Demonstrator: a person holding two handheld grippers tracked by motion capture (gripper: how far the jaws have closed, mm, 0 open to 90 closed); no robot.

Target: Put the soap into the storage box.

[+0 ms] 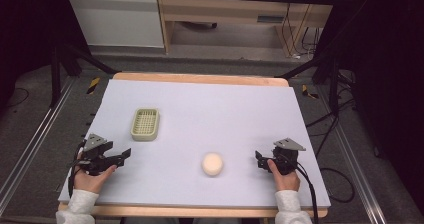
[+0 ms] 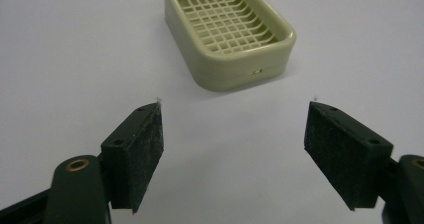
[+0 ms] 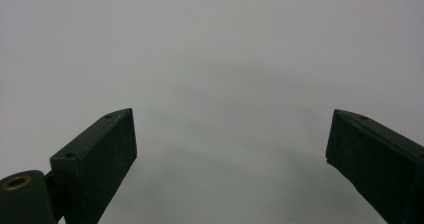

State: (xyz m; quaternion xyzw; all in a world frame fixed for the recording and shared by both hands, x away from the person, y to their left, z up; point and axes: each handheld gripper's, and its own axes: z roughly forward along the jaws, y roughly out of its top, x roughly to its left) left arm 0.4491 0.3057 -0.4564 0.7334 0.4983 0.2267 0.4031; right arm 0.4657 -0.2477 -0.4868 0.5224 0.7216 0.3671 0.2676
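I see a round bar of soap (image 1: 212, 164) lying loose at six o'clock on the desk (image 1: 225, 109), and an empty slatted soap dish (image 1: 145, 124) at nine o'clock, likely meant to receive it. My left gripper (image 1: 122, 155) aims at the dish, released; my right gripper (image 1: 258, 160), at four o'clock, is also released, grasping nothing.

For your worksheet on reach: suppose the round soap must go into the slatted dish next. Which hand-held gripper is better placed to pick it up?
Probably the right hand-held gripper: open and empty, it sits beside the soap. The left hand-held gripper, also open, lies farther off, facing the dish.
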